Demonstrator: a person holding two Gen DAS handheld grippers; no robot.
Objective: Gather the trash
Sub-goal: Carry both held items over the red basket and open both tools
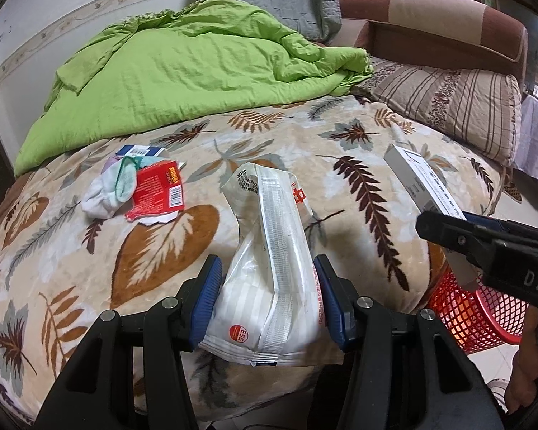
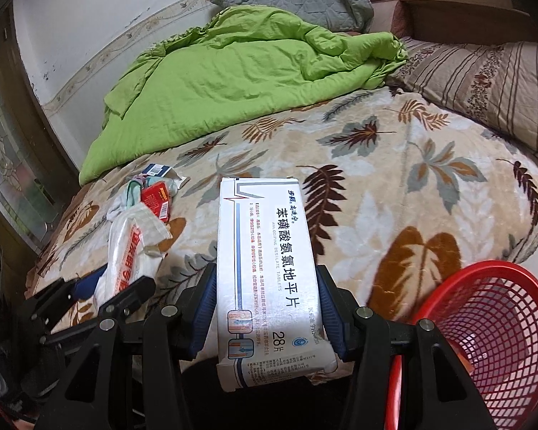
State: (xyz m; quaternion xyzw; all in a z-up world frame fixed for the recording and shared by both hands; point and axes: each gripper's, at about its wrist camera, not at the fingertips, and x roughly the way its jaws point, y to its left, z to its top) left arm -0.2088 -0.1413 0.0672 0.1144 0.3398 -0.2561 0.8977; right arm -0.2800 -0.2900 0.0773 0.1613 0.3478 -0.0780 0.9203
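Right wrist view: right claw (image 2: 265,308) clamps box (image 2: 265,272), left claw (image 1: 269,297) clamps wrapper (image 1: 269,268); neither binned in basket (image 2: 502,326), red packet (image 1: 157,190) remains on bed (image 1: 340,193).

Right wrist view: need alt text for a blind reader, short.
The right gripper clamps a white medicine box above a leaf-patterned blanket, with a red mesh basket at lower right. At left, the left gripper holds a white plastic wrapper; a sock and red packet lie beyond it, near a green quilt.

Leaf-print bed (image 1: 305,136) bears green quilt (image 1: 183,64), wrappers (image 1: 156,190).
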